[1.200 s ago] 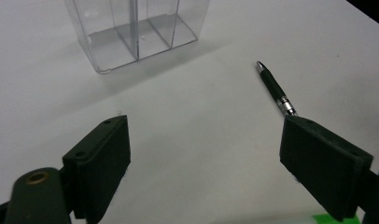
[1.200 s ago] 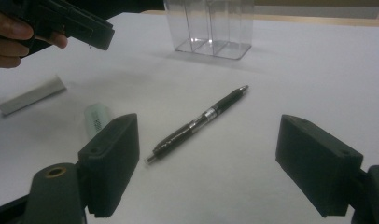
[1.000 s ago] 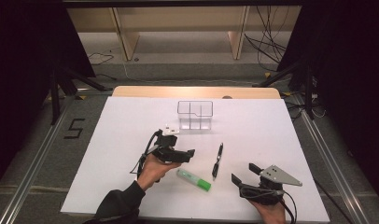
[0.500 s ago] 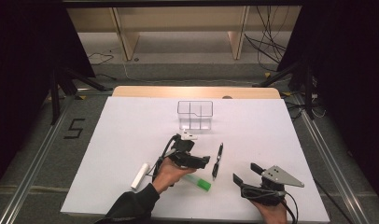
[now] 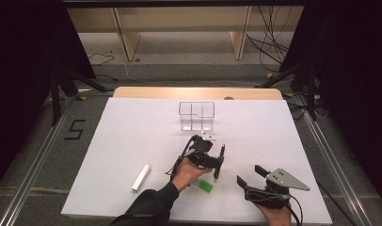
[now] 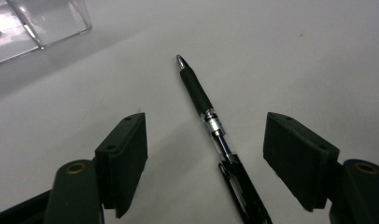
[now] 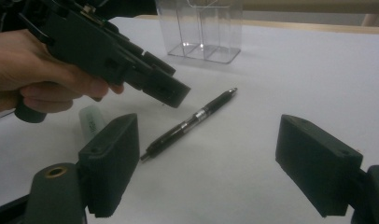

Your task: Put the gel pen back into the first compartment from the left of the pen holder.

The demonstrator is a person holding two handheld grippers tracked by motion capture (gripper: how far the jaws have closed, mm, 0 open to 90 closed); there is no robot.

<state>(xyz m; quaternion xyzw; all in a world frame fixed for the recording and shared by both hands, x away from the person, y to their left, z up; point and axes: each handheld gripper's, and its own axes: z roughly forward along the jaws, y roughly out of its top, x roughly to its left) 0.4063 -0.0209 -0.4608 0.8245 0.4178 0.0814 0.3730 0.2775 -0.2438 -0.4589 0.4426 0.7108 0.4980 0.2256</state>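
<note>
Left gripper [image 5: 216, 161]: held above the table [image 5: 132, 136] by the person's left hand [image 5: 189, 172]; jaws are spread wide, with nothing clamped between them.
Black pen [image 6: 215, 135]: seen lying flat on the white table in the left gripper view, between the two spread jaws but touched by neither; its tip is pointed away toward the clear box.
Right gripper [image 5: 250, 176]: held near the front right of the table, well apart from the pen; jaws are released and nothing is gripped.
Clear divided box [image 5: 196, 115]: stood upright near the table's far edge, beyond the pen.
Green-capped marker [image 5: 204, 185]: laid just beside the left hand, partly hidden by it.
White cylinder [image 5: 141, 177]: laid apart at the left of the table.
</note>
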